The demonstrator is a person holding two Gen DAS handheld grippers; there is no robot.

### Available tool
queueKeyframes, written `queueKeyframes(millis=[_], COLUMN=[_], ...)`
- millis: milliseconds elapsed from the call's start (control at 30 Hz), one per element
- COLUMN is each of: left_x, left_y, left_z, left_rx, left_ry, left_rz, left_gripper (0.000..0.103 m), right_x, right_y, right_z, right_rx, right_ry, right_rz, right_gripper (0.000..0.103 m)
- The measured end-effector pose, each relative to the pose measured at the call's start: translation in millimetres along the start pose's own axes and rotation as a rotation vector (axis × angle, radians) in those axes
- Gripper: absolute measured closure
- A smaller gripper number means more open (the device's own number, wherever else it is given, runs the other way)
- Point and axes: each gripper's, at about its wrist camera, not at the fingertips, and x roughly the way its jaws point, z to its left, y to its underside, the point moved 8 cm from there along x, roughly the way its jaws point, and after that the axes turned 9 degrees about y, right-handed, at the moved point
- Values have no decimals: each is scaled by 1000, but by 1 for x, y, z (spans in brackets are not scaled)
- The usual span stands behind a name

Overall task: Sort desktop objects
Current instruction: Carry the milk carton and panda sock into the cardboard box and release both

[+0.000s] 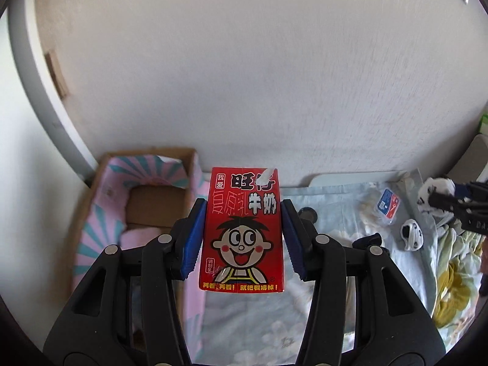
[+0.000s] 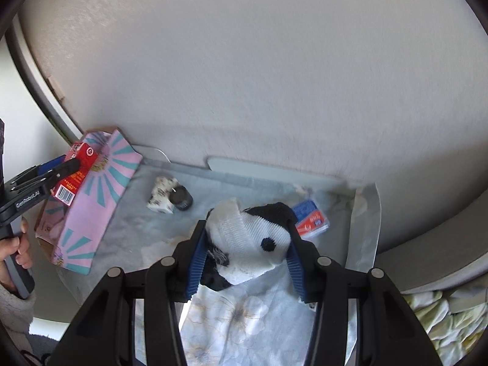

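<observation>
My left gripper (image 1: 242, 236) is shut on a red milk carton (image 1: 242, 235) with a cartoon face, held upright in the air just right of the pink-and-teal cardboard box (image 1: 100, 213). The carton (image 2: 76, 174) also shows in the right wrist view, over the box (image 2: 91, 210). My right gripper (image 2: 247, 250) is shut on a white-and-black panda sock (image 2: 253, 238), lifted above the floral cloth (image 2: 238, 314). The right gripper with the sock (image 1: 439, 192) shows at the right of the left wrist view.
On the cloth lie a blue-red tissue packet (image 2: 311, 219), a small dark bottle (image 2: 181, 199), a patterned white packet (image 2: 160, 195) and a second panda sock (image 1: 411, 235). A white wall stands behind. Yellow-green bedding (image 1: 451, 286) is at the right.
</observation>
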Motion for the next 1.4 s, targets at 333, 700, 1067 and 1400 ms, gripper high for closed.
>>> queueKeyframes(millis=[333,700,1067,1400], left_x=[-62,-99,-77,-60], left_y=[-3,38,90,109], left_z=[57,135,163,164], left_rx=[-46,-182,-314,-330], left_ry=[-41,-128,-96,-91], left_rz=[-34,-25,46,101], left_gripper=[58,58,58,58], right_x=[-30,-25,21,43], right_y=[-61,-96,-57,-40], right_z=[79,215,351,386], right_rx=[-120,-328,-576,-627], right_ry=[-61,-221,-313,-322], right_rz=[-78,-72,59,124], right_gripper=[59,59,59,59])
